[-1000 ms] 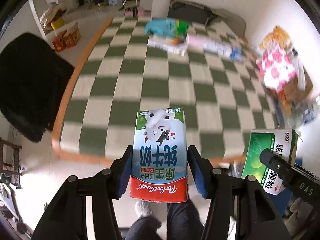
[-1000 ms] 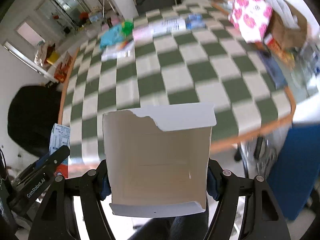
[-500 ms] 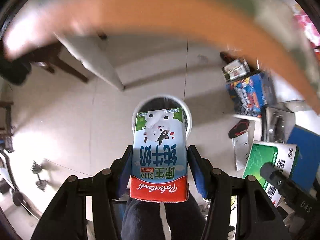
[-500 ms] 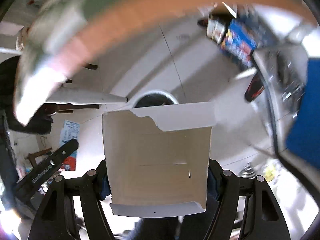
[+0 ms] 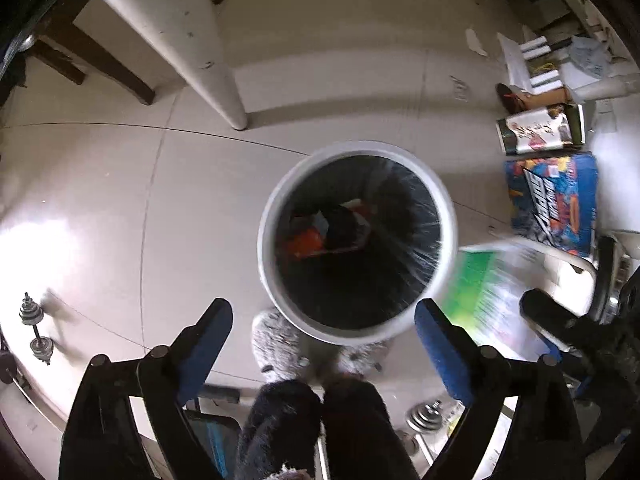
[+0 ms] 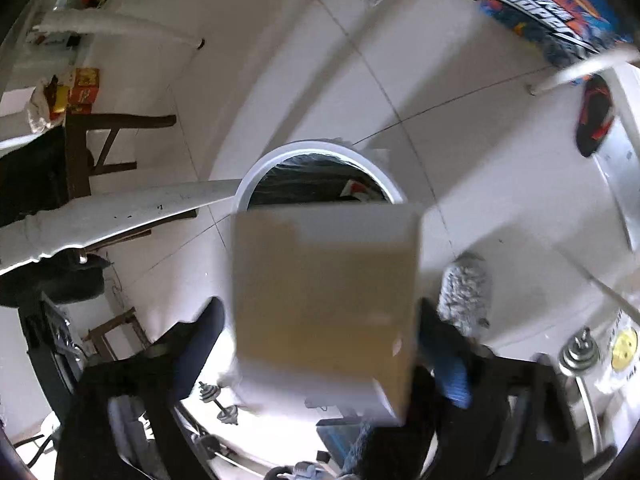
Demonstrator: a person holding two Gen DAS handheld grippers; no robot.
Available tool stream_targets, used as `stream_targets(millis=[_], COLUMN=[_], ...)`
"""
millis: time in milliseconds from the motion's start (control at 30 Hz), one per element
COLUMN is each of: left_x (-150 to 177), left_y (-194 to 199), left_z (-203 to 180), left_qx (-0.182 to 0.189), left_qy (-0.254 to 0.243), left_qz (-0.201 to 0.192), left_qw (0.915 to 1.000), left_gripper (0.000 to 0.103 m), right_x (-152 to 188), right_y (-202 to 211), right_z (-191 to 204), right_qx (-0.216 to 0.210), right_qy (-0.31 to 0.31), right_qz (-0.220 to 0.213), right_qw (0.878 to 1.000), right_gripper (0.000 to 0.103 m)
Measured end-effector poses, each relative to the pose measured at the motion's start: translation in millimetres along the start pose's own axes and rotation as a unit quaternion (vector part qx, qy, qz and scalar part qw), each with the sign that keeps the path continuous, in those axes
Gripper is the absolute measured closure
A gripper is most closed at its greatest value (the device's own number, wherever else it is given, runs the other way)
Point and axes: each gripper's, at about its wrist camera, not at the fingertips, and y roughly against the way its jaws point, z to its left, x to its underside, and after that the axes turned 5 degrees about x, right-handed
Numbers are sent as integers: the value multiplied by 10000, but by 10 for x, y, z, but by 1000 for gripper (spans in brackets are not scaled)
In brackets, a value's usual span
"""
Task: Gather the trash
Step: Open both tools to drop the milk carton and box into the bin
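Bin sits straight below the left gripper, white rim ringing a black liner, on pale floor tiles. The left jaws have just been opening and now stand wide with nothing between them. A red-and-white carton lies at the bottom of the liner, beyond the fingertips; it looks like a milk carton, though shade blots out most of it.

The right gripper has also just been spreading its jaws. A flat cardboard box hangs between them, blurred; its right edge lies close to the blue pad, the left pad stands clear. Falling, by the look of it, not gripped. From the left view the same box shows as a green-and-white smear just right of the rim, so I cannot tell whether it will land inside or clip the edge.

Step in hand: the drop, judged nearly done. Next move calls for checking that the box went in, then lifting both grippers clear and going for more rubbish.

Hard to make out: the box's print, smeared by motion; the bin's far wall, hidden behind the box in the right view. Fuzzy slippers and dark trouser legs crowd the near side, under the grippers. Small dumbbells lie off to the left; a blue printed box lies to the right.
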Motion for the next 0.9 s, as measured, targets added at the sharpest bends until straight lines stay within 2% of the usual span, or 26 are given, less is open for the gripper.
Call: stream_targets(millis=[100,200,300,433,633,900], left_x=[26,54,69,115,196,325], left_y=[25,99,121,205,344,658], left_z=[117,162,182,203,116,-66], left_qx=[-251,-551,-790,-966,-1038,-955], left_qy=[42,-33,-126,-230,-345,-519], left_qz=[-173,-369,-349,-314,-245,-226], left_qw=[9995,9978,9962,9946,9937,9938], left_gripper=[9,0,0,0,0,0], right_x=[-27,14,87,169,294,418], right_y=[-122,-142,-107,-94,12,398], right_z=[42,114,173,261,321,440], right_qx=[195,610,1238,1815,2137,2212], right_qy=[218,460,870,1296,1558,1715], right_qz=[17,-59,-185,-273,-329,-439], right_qw=[9996,9971,9883,9744,9638,9590], right_gripper=[0,0,0,0,0,0])
